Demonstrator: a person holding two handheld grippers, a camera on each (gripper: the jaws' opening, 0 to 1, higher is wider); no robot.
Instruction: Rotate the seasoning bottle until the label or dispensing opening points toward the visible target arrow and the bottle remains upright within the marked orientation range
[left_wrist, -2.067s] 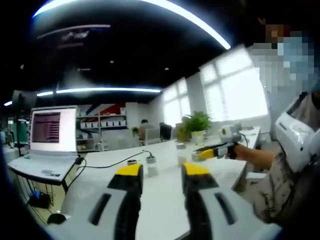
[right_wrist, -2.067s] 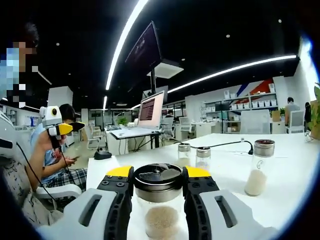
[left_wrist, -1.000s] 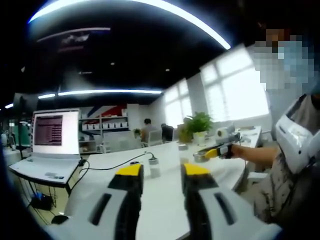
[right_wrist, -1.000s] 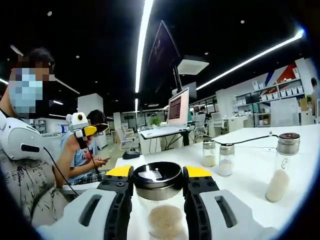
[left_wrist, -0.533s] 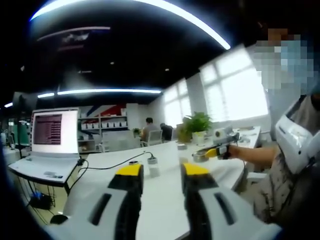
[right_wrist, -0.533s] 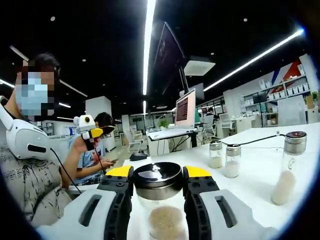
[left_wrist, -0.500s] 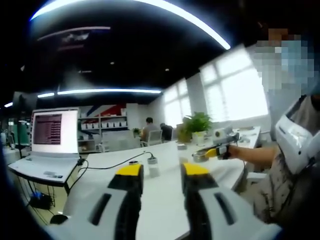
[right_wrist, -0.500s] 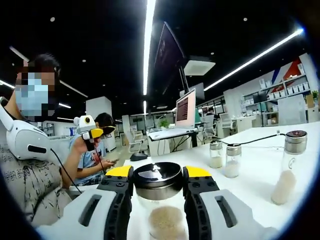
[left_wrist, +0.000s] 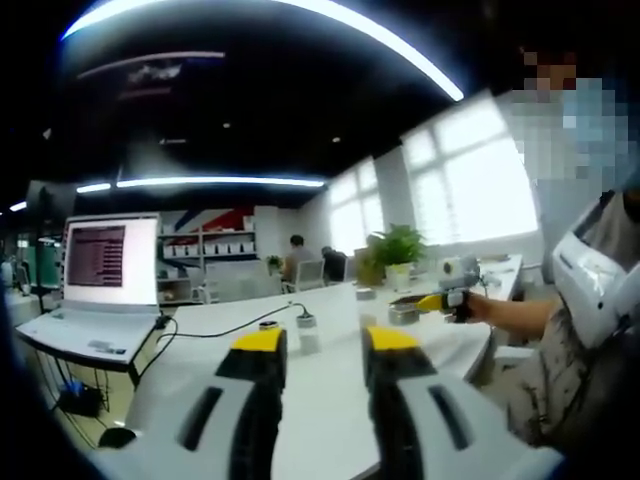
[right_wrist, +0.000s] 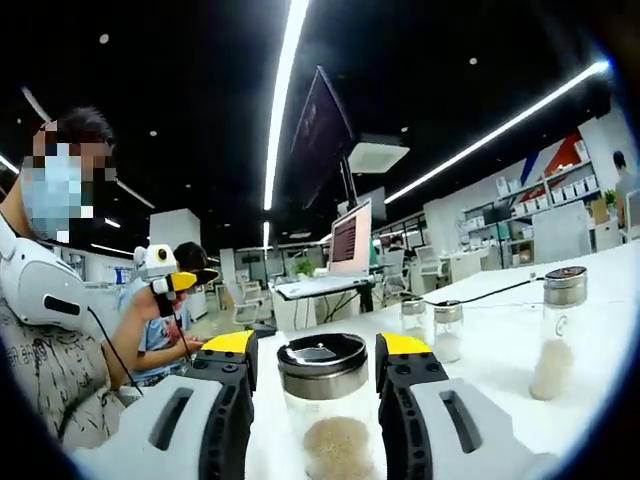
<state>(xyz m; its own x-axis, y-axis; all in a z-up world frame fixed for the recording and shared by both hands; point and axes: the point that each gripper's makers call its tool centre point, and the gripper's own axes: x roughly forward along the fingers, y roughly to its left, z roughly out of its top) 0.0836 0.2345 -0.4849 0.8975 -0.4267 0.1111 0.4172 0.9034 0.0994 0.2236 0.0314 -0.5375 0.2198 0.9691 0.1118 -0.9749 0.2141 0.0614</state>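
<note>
The seasoning bottle is clear glass with a steel cap and pale granules inside. It stands upright on the white table between the jaws of my right gripper. The yellow-tipped jaws stand open, with a small gap on each side of the cap. In the left gripper view the same bottle appears far right, at the tip of the right gripper. My left gripper is open above the table with nothing between its jaws. It also appears at the left of the right gripper view.
Three more shaker bottles stand further along the table. An open laptop with a black cable sits at the left end. A potted plant is at the far end. A person holds both grippers.
My right gripper's jaws have spread apart and let go of the bottle cap they were clamped on. The left gripper has stayed still.
</note>
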